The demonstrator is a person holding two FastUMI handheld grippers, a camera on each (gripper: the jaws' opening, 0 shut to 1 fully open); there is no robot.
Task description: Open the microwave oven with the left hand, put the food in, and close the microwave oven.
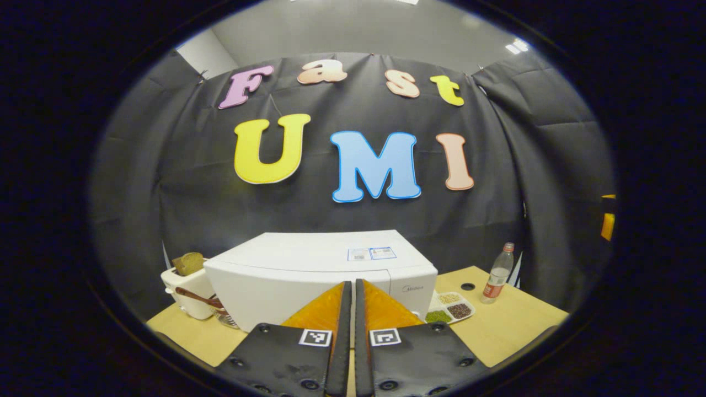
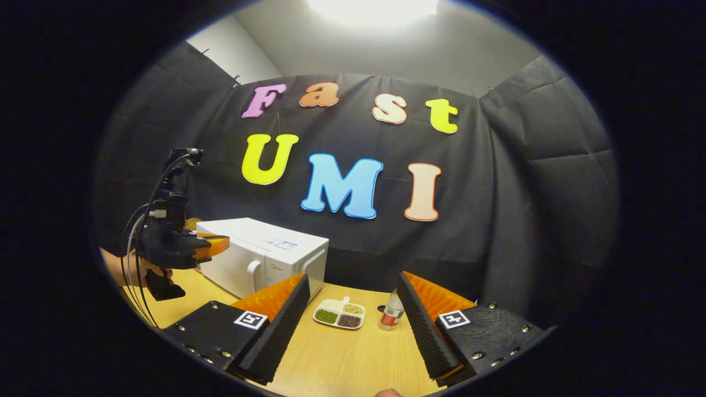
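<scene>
A white microwave [image 1: 309, 273] stands on the wooden table with its door closed; the right gripper view shows its handle side [image 2: 259, 259]. My left gripper [image 1: 353, 289] is shut with nothing between its fingers and points at the microwave's front, a little short of it. A white divided plate of food [image 1: 451, 307] holding beans and grains lies to the right of the microwave. In the right gripper view this plate [image 2: 339, 314] lies on the table ahead of my right gripper [image 2: 353, 286], which is open and empty. There the left gripper [image 2: 207, 245] hangs in front of the microwave, held by a hand.
A plastic bottle [image 1: 498, 274] with a red label stands right of the plate; the right gripper view shows the bottle [image 2: 392, 311] close to its right finger. A white toaster [image 1: 187, 284] with bread stands left of the microwave. The table [image 2: 342, 358] has a round hole [image 1: 468, 286].
</scene>
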